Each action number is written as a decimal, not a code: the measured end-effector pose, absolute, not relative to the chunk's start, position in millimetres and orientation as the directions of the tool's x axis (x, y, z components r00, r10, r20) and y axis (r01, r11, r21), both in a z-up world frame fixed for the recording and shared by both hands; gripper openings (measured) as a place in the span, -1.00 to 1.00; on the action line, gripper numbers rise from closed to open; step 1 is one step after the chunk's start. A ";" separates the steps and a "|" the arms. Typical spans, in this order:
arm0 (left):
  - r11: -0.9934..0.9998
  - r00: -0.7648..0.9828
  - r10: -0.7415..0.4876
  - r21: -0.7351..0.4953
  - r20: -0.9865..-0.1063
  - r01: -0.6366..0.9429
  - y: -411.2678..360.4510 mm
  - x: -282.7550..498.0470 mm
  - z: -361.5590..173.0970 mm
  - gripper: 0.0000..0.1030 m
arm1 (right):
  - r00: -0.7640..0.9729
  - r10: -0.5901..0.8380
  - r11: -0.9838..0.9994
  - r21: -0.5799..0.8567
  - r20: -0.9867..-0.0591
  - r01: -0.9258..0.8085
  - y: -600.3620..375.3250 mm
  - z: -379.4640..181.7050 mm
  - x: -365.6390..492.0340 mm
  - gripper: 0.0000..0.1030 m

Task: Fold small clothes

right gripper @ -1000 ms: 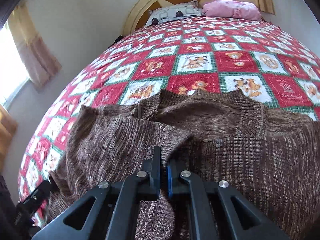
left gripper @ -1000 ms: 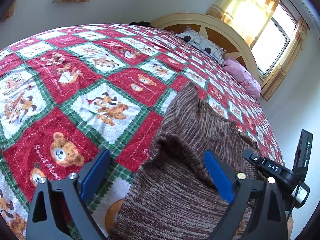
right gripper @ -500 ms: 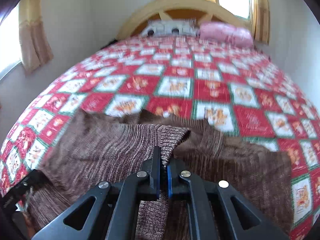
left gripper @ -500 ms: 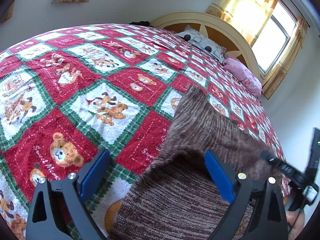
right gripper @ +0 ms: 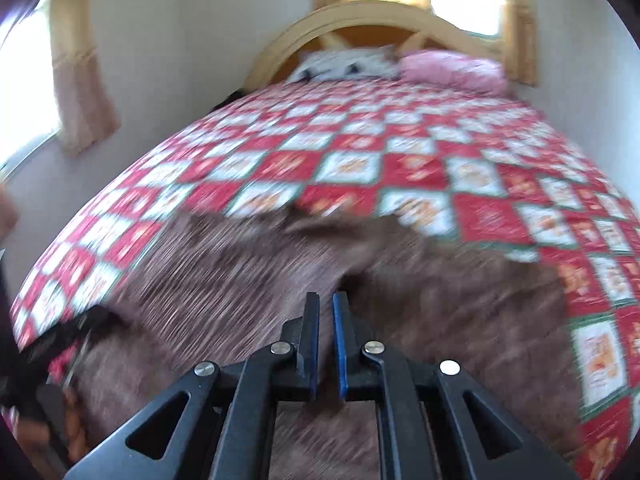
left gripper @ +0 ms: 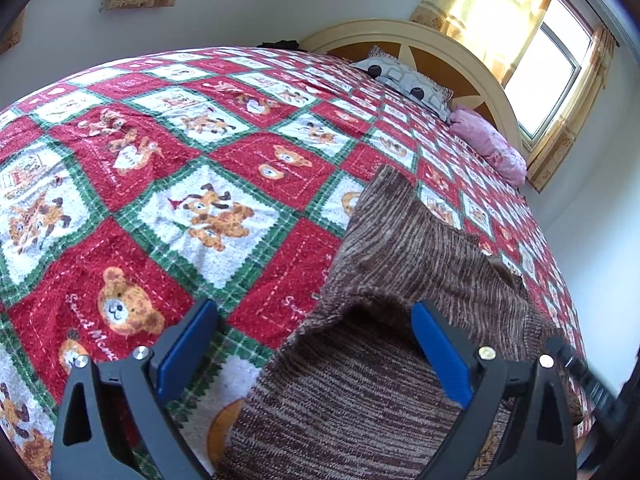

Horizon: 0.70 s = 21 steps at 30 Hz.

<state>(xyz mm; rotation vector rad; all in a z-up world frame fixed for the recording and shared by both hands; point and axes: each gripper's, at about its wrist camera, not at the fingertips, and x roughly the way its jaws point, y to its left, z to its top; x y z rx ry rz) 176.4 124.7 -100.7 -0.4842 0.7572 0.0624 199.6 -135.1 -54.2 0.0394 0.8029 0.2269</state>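
- One brown sweater (left gripper: 400,272) lies on the bed (left gripper: 160,160), near its foot, spread over the quilt; it is the only garment we see.
- We judge the folding as begun but far from done; a flap of knit stands humped across the body, the rest lies open and rumpled, and no neat bundle has formed yet.
- Left gripper (left gripper: 314,308): fingers spread wide and pinching nothing; one hangs over the sweater's edge, the other over bare quilt.
- Right gripper (right gripper: 326,298): fingers almost pressed together with a thin slit between them; they have just been easing apart a little. The view is blurred, so we cannot tell whether knit is between them.
- What we think is left: lay that flap flat, bring the other side in, then fold the length over.
- Count: one sweater; two grippers; one bed; two pillows, a grey patterned pillow (left gripper: 404,80) and a pink pillow (left gripper: 488,144), both at the headboard.
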 end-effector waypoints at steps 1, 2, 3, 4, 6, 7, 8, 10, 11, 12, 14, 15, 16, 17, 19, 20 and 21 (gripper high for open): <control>0.888 0.730 -0.121 -0.402 -0.672 -0.224 125.3 176.4 -100.9 0.96 | 0.641 0.240 0.969 0.135 -0.729 -0.209 -131.6 -61.4 200.2 -0.87; 0.887 0.731 -0.125 -0.406 -0.671 -0.221 125.9 176.6 -101.2 0.97 | 0.593 0.244 0.966 0.141 -0.768 -0.215 -128.2 -74.2 201.6 -0.87; 0.886 0.731 -0.130 -0.409 -0.670 -0.218 126.5 176.6 -101.5 0.99 | 0.557 0.223 0.972 0.136 -0.800 -0.193 -128.8 -85.7 202.8 -0.87; 0.886 0.730 -0.133 -0.411 -0.670 -0.216 126.7 176.5 -101.7 0.99 | 0.558 0.225 0.973 0.155 -0.799 -0.170 -134.9 -90.5 199.7 -0.87; 0.884 0.730 -0.141 -0.416 -0.669 -0.211 127.6 176.8 -102.0 1.00 | 0.544 0.274 0.961 0.239 -0.793 -0.136 -153.5 -88.4 190.1 -0.86; 0.884 0.729 -0.144 -0.419 -0.669 -0.209 128.1 176.7 -102.1 1.00 | 0.529 0.292 0.955 0.267 -0.796 -0.126 -162.3 -86.8 184.8 -0.86; 0.883 0.730 -0.148 -0.422 -0.668 -0.207 128.2 176.4 -102.0 1.00 | 0.517 0.308 0.950 0.290 -0.798 -0.118 -170.5 -84.3 177.8 -0.86; 0.880 0.731 -0.162 -0.432 -0.663 -0.197 130.2 175.3 -102.0 1.00 | 0.538 0.285 0.955 0.285 -0.793 -0.086 -187.1 -68.8 154.2 -0.86; 0.879 0.732 -0.175 -0.440 -0.659 -0.186 131.4 173.7 -101.6 1.00 | 0.564 0.270 0.958 0.274 -0.781 -0.079 -195.5 -57.7 140.3 -0.86; 0.879 0.729 -0.189 -0.444 -0.658 -0.173 132.6 171.5 -101.1 1.00 | 0.598 0.271 0.957 0.276 -0.755 -0.085 -205.8 -43.9 122.6 -0.86; 0.890 0.719 -0.194 -0.428 -0.667 -0.158 130.8 166.2 -99.2 1.00 | 0.660 0.254 0.959 0.272 -0.707 -0.077 -227.1 -18.1 91.9 -0.85; 0.900 0.713 -0.184 -0.407 -0.677 -0.155 127.8 163.6 -97.3 1.00 | 0.680 0.237 0.962 0.265 -0.694 -0.065 -233.9 -9.6 84.8 -0.76; 0.912 0.706 -0.164 -0.379 -0.689 -0.158 124.3 160.3 -94.8 1.00 | 0.705 0.225 0.963 0.262 -0.673 -0.057 -241.4 0.3 79.3 -0.61; 0.920 0.697 -0.145 -0.356 -0.702 -0.166 119.9 156.3 -91.9 1.00 | 0.717 0.224 0.962 0.267 -0.660 -0.055 -245.2 5.9 79.9 -0.11; 0.913 0.699 -0.182 -0.383 -0.692 -0.142 111.1 147.4 -86.2 1.00 | 0.753 0.244 0.947 0.316 -0.611 -0.050 -253.3 13.7 85.7 0.51; 0.906 0.702 -0.224 -0.410 -0.676 -0.107 104.1 143.1 -82.1 1.00 | 0.770 0.261 0.936 0.349 -0.582 -0.053 -254.2 14.1 90.7 0.51; 0.905 0.702 -0.247 -0.418 -0.668 -0.079 96.6 141.6 -77.9 1.00 | 0.769 0.290 0.923 0.379 -0.570 -0.067 -251.8 12.1 99.1 0.51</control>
